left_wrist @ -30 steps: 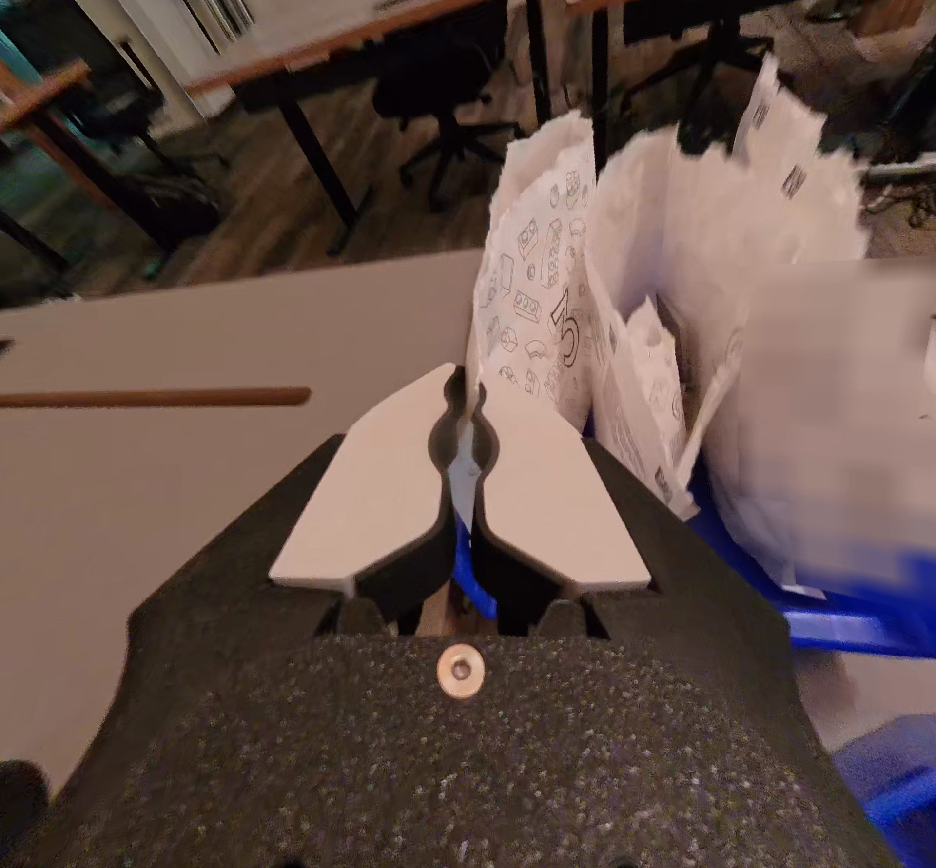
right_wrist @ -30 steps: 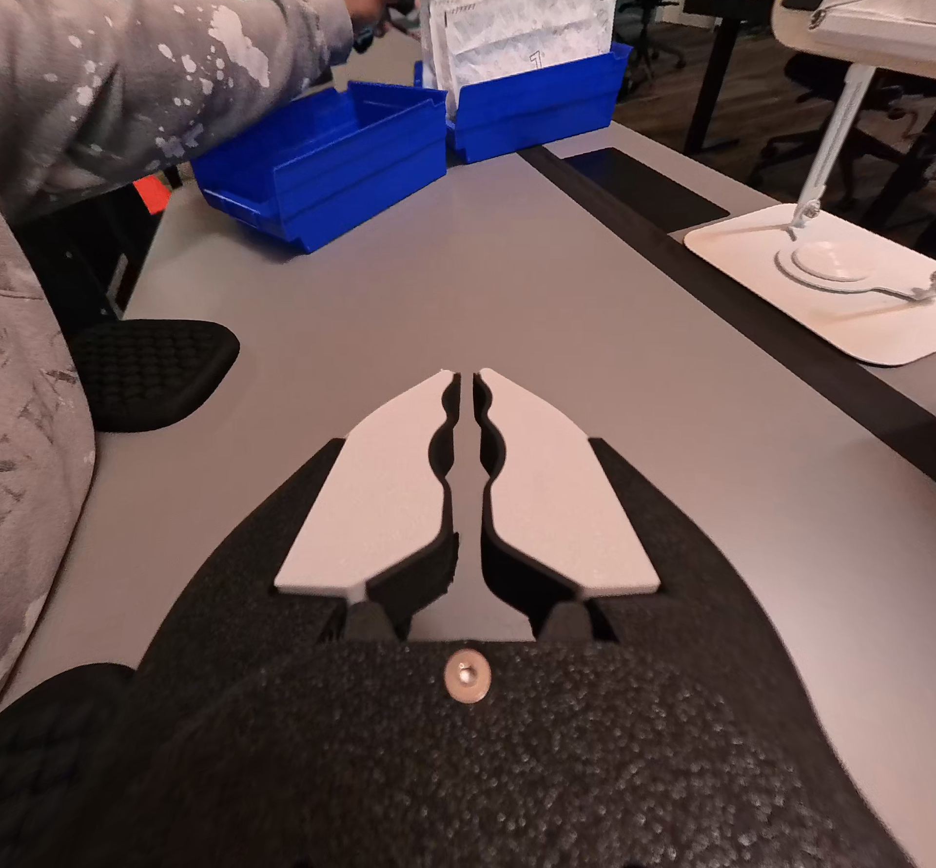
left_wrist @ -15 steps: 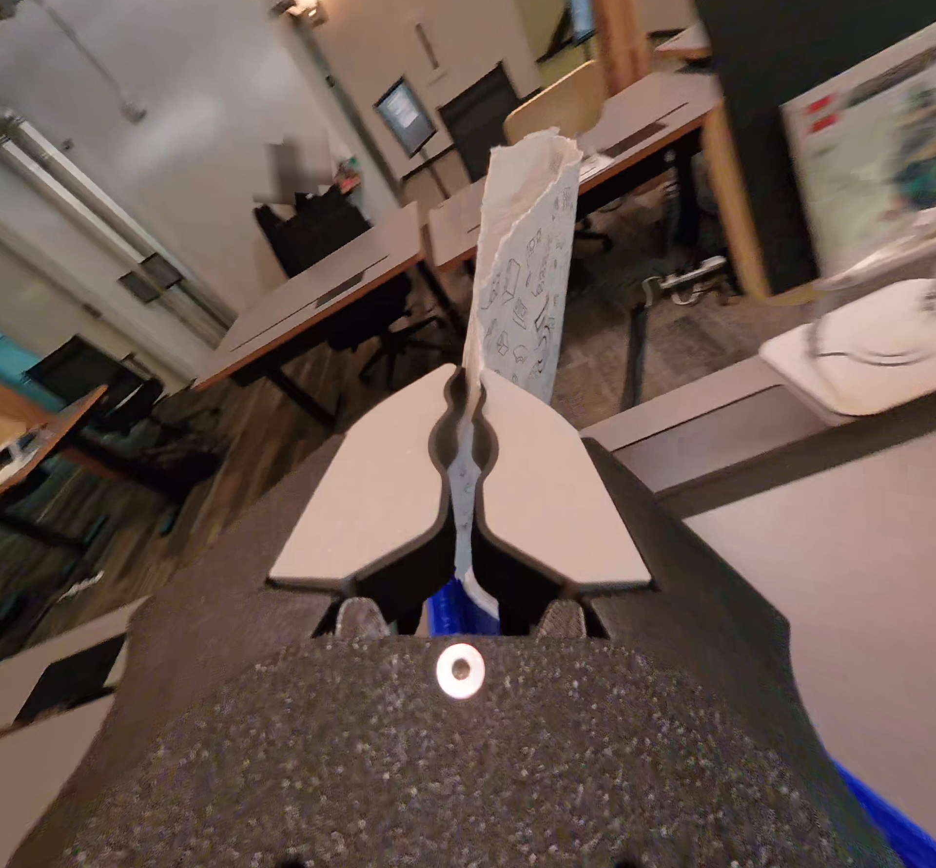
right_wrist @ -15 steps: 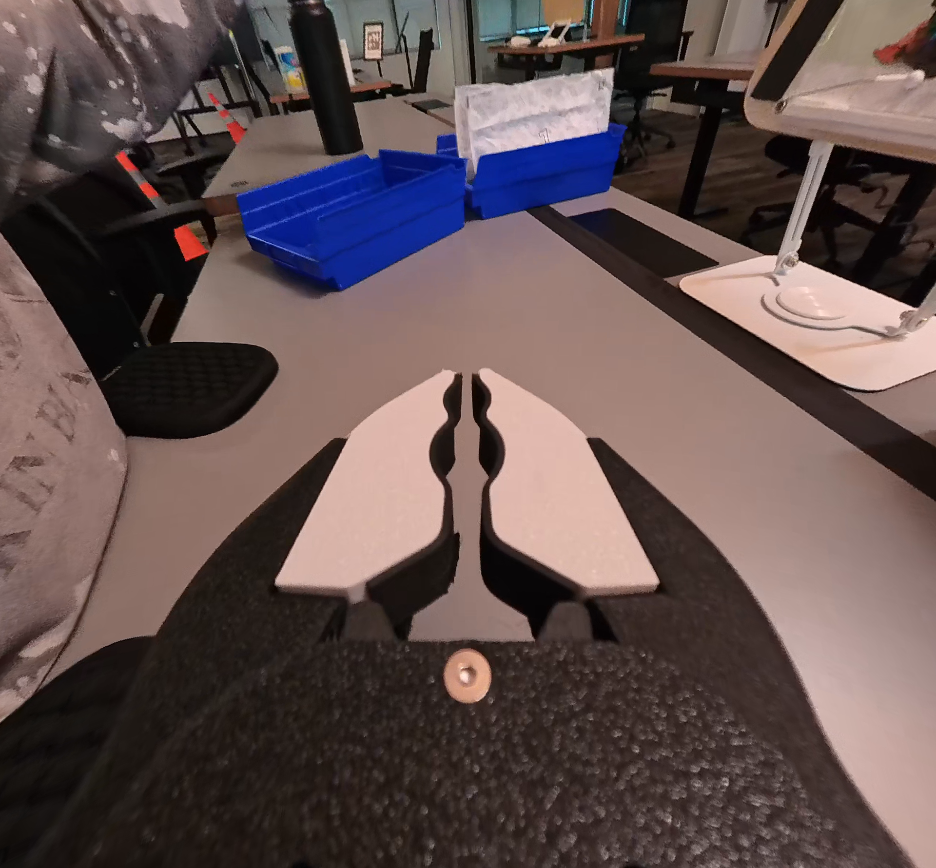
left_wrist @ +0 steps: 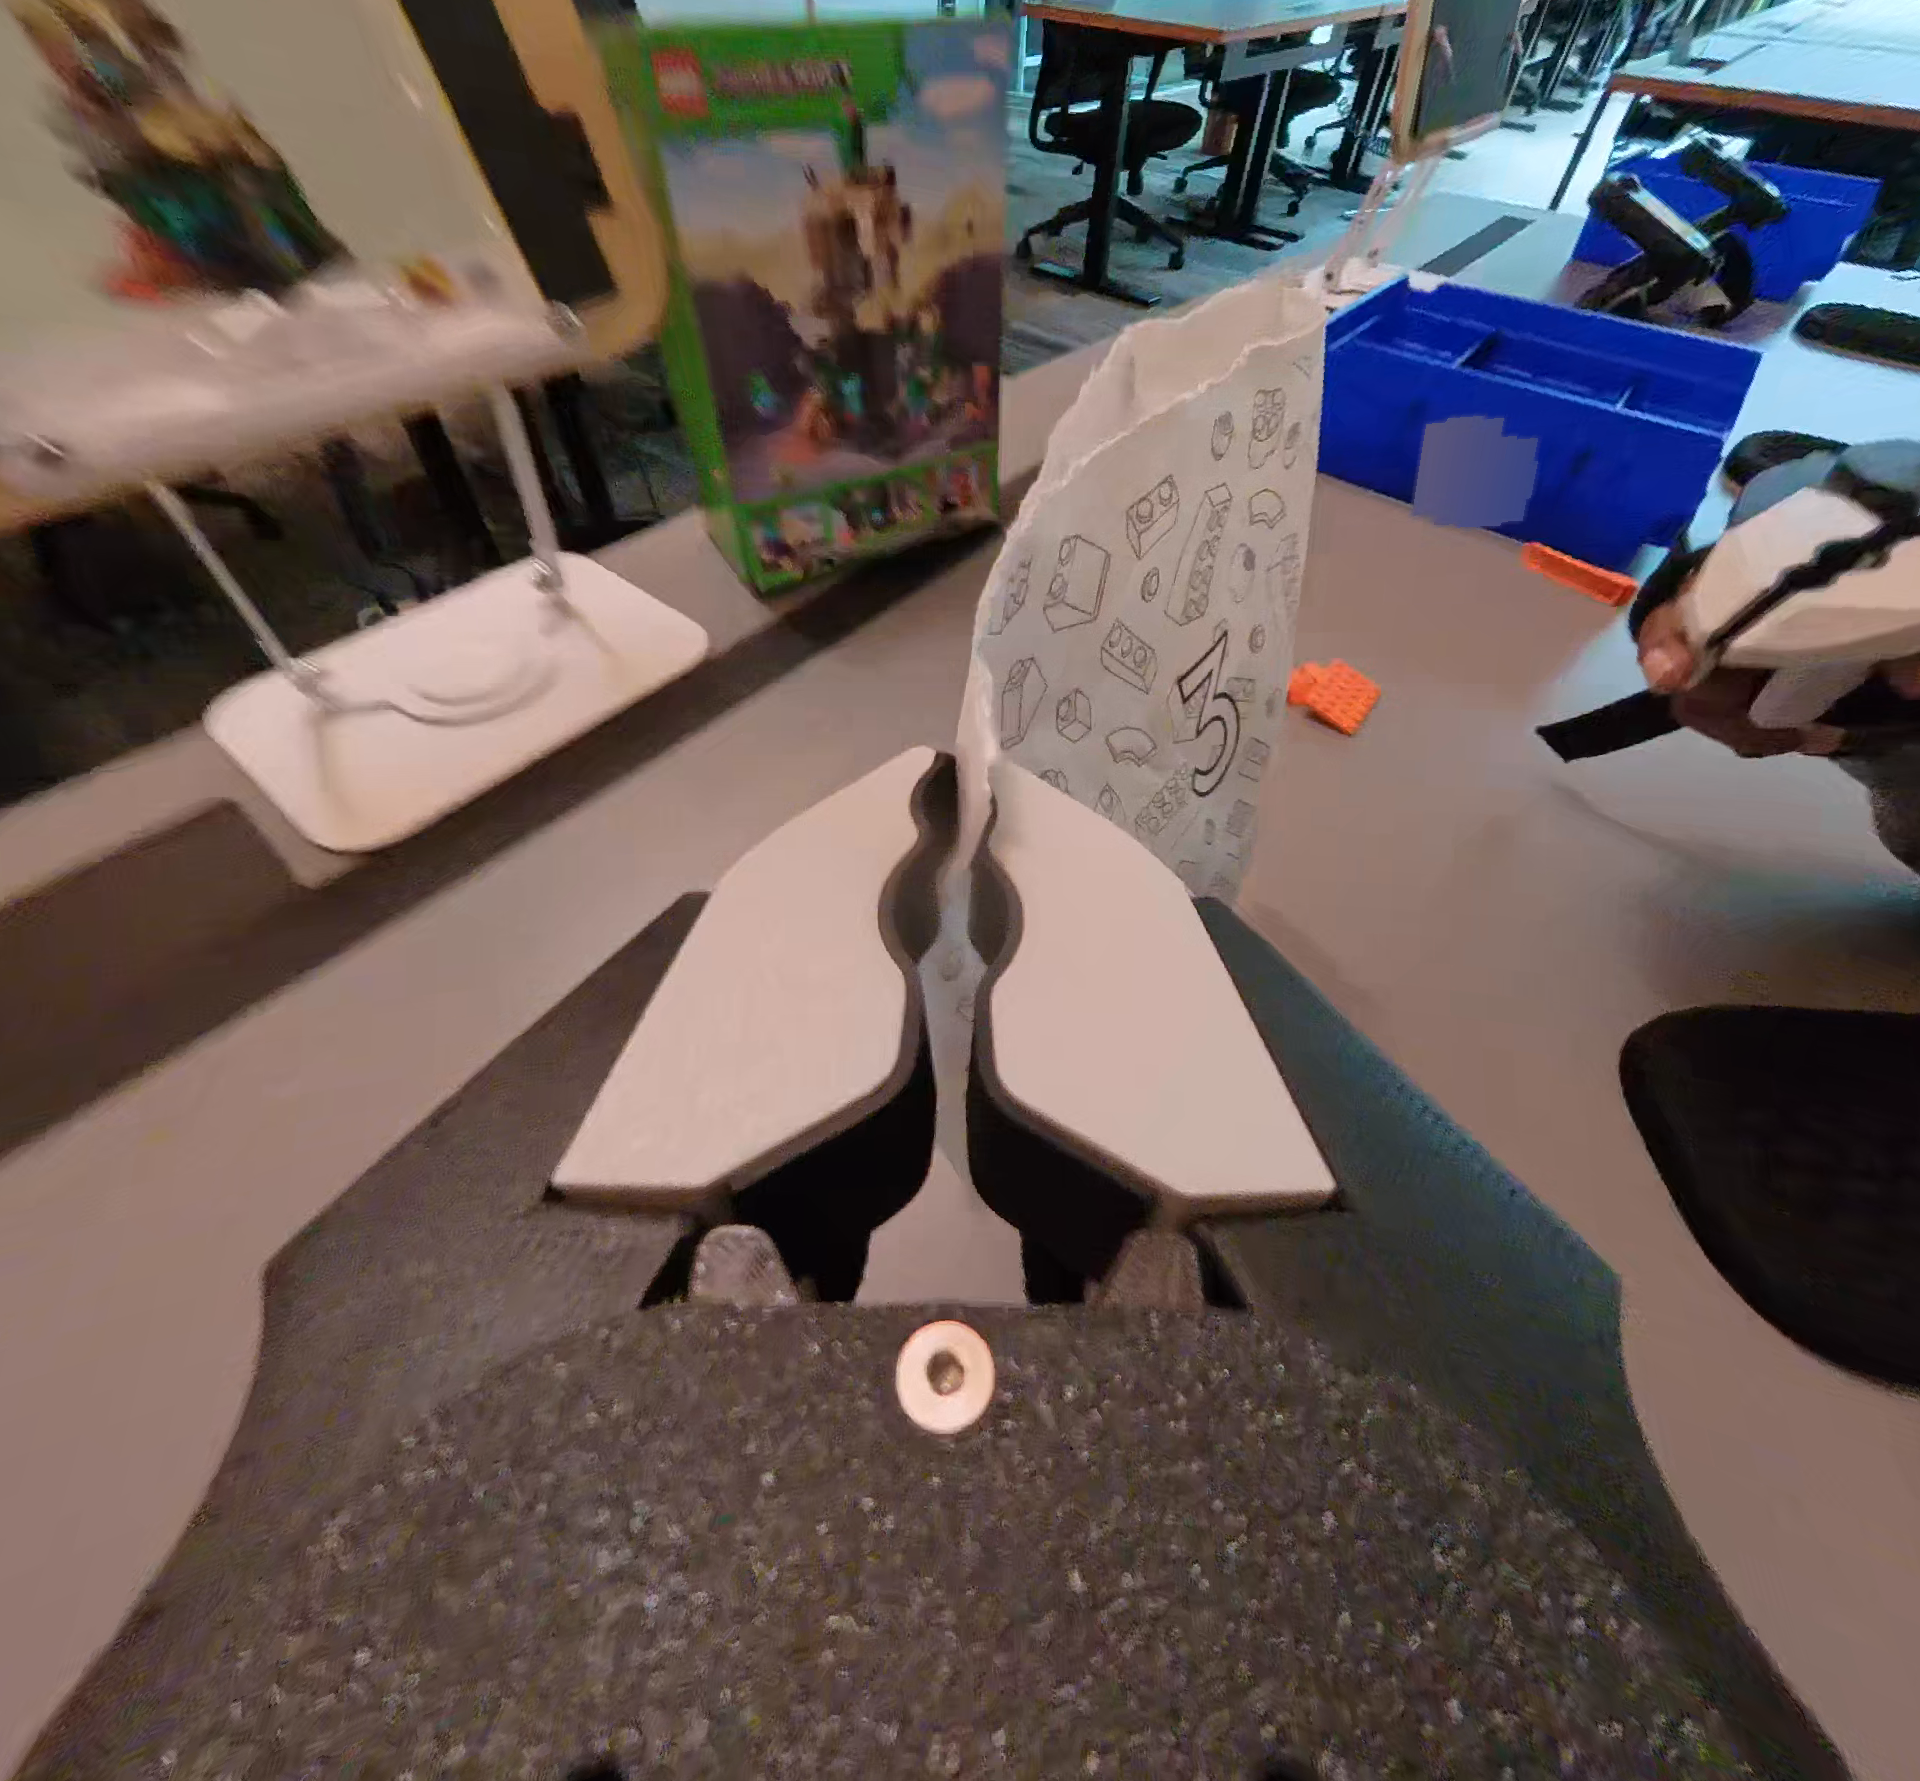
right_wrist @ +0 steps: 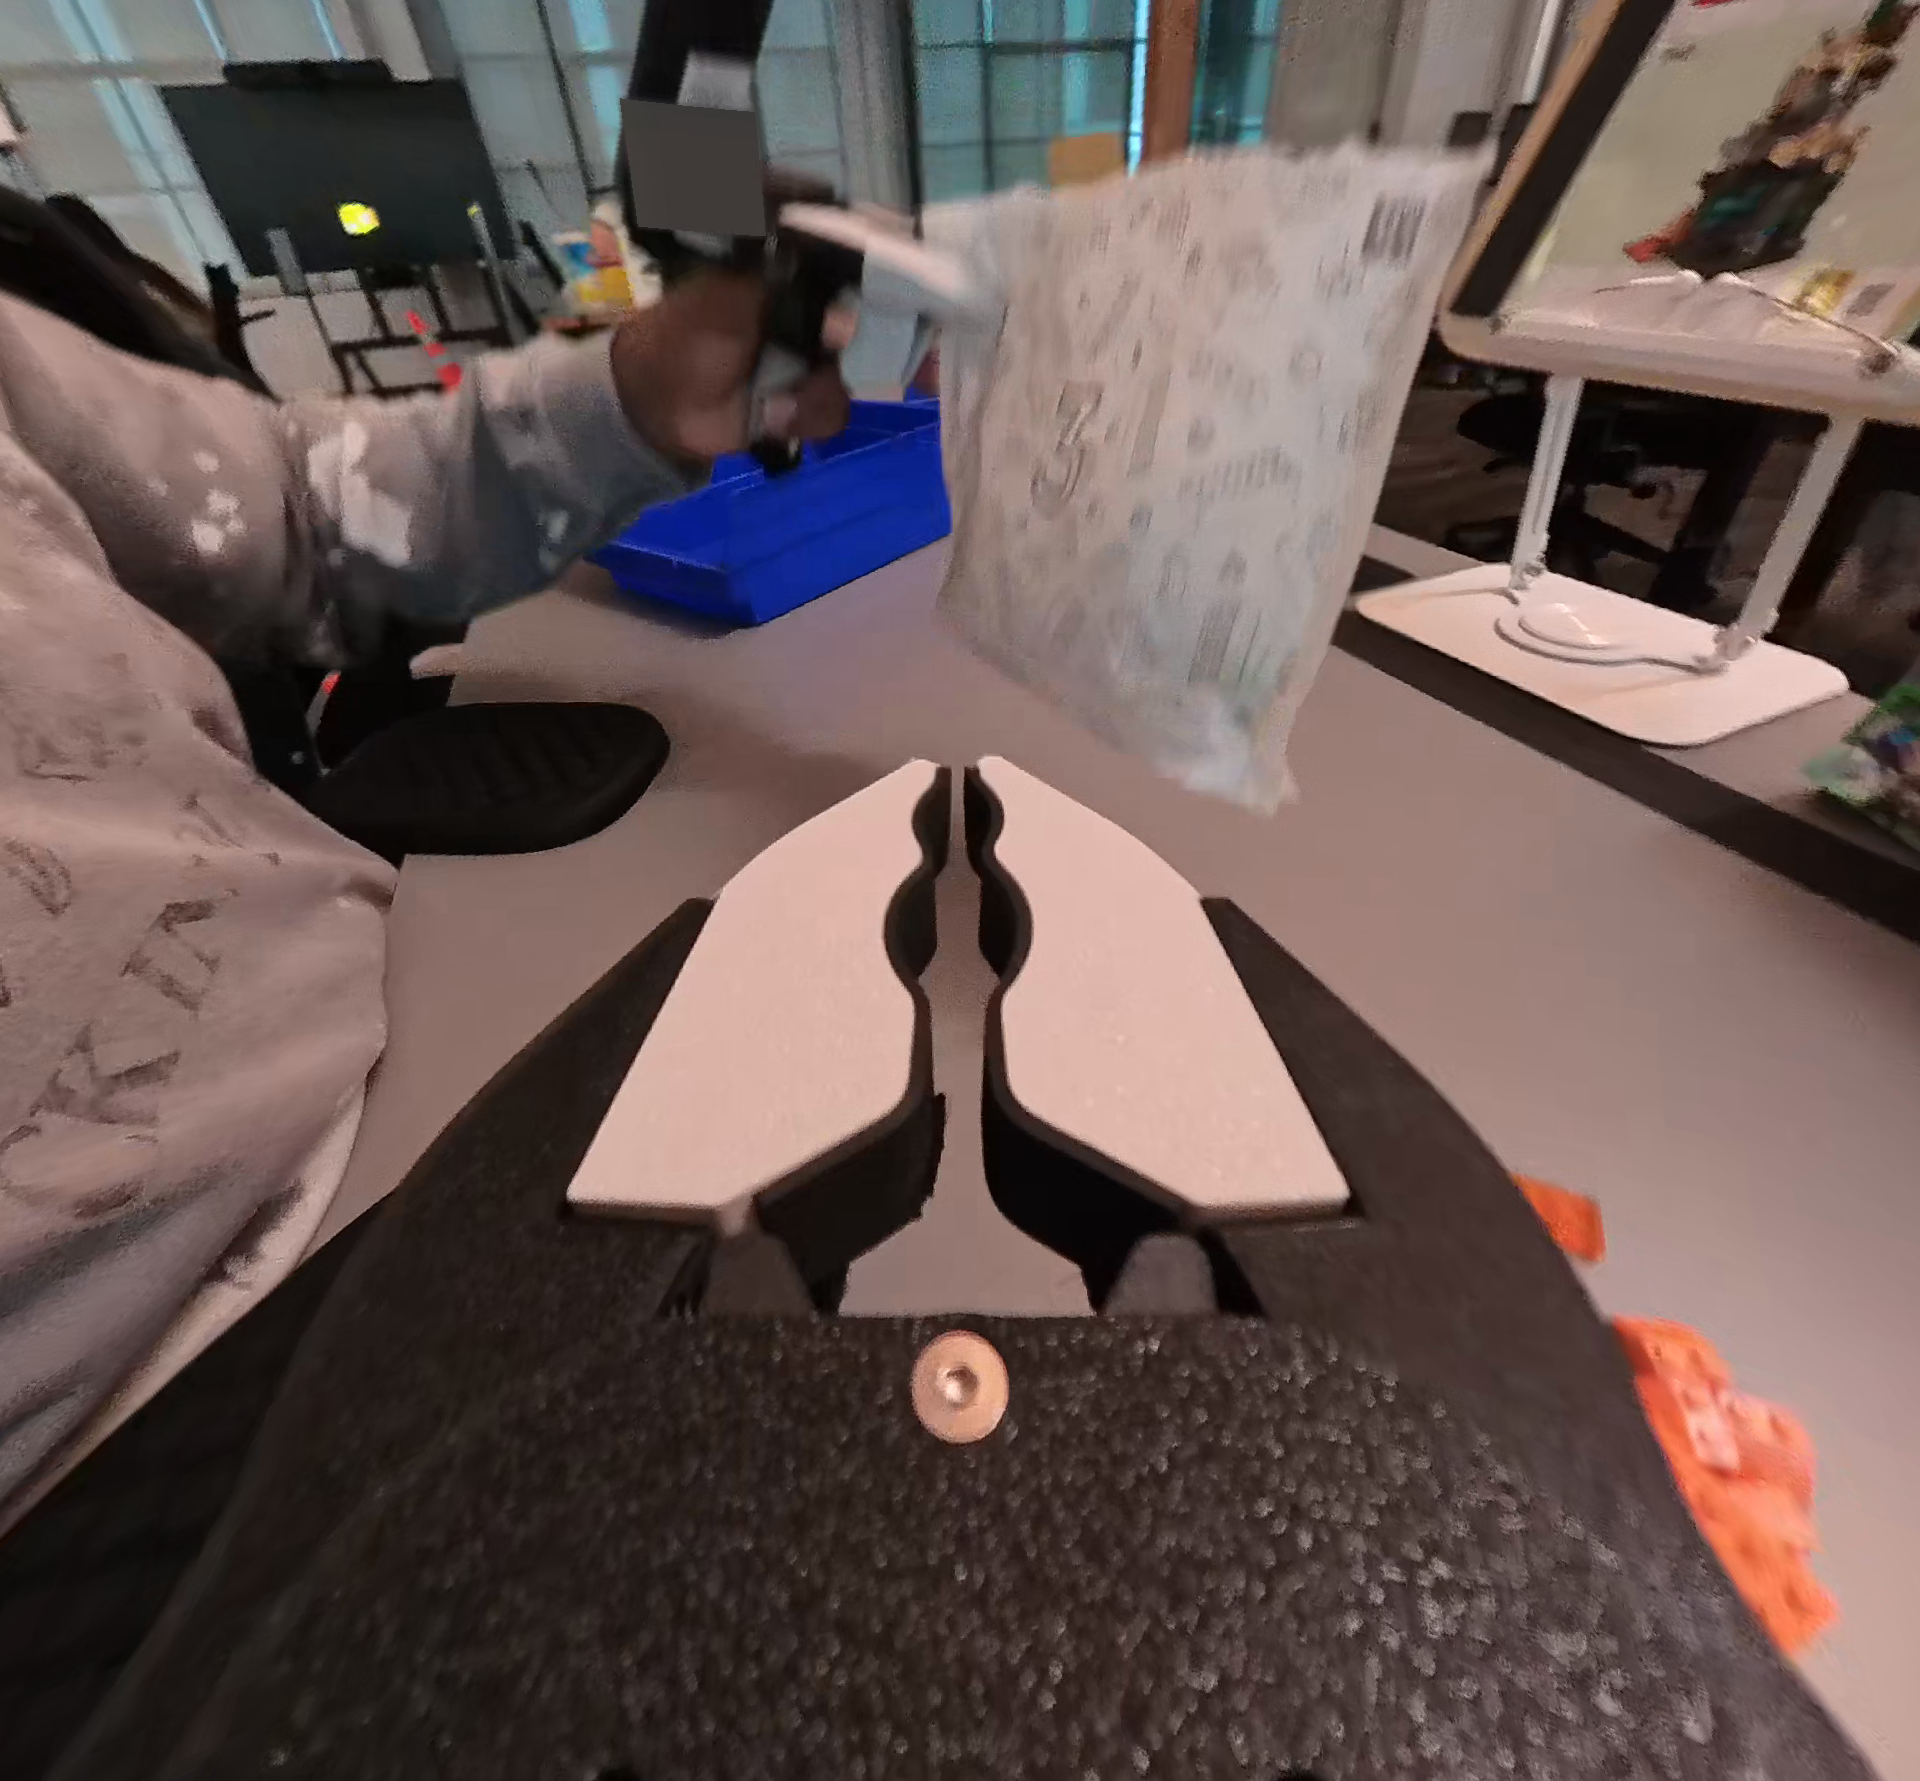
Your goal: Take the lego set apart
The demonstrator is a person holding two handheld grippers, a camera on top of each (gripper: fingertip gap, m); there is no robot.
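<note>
1. A blue bin (left_wrist: 1538,401) sits at upper right of the left wrist view; its visible compartments look bare. A second blue bin (left_wrist: 1787,214) behind it holds a dark device. In the right wrist view a blue bin (right_wrist: 790,526) shows at centre, contents hidden.
2. The left gripper (left_wrist: 961,796) is clamped on the edge of a white paper bag (left_wrist: 1153,609) printed with brick outlines — the bag is held in the air above the table (left_wrist: 1455,900).
3. The right gripper (right_wrist: 956,775) is nearly closed on nothing, a thin slit between its fingers.
4. A second ago the bag stood among others in a bin; now it is lifted clear, over the table's middle.
5. Orange bricks (left_wrist: 1335,692) lie on the grey table, right of the bag; more orange bricks (right_wrist: 1725,1482) show at lower right of the right wrist view.
6. A green set box (left_wrist: 831,308) stands at upper centre, beside a white stand (left_wrist: 457,671) carrying a booklet (left_wrist: 239,142).
7. Office desks and chairs fill the background.
</note>
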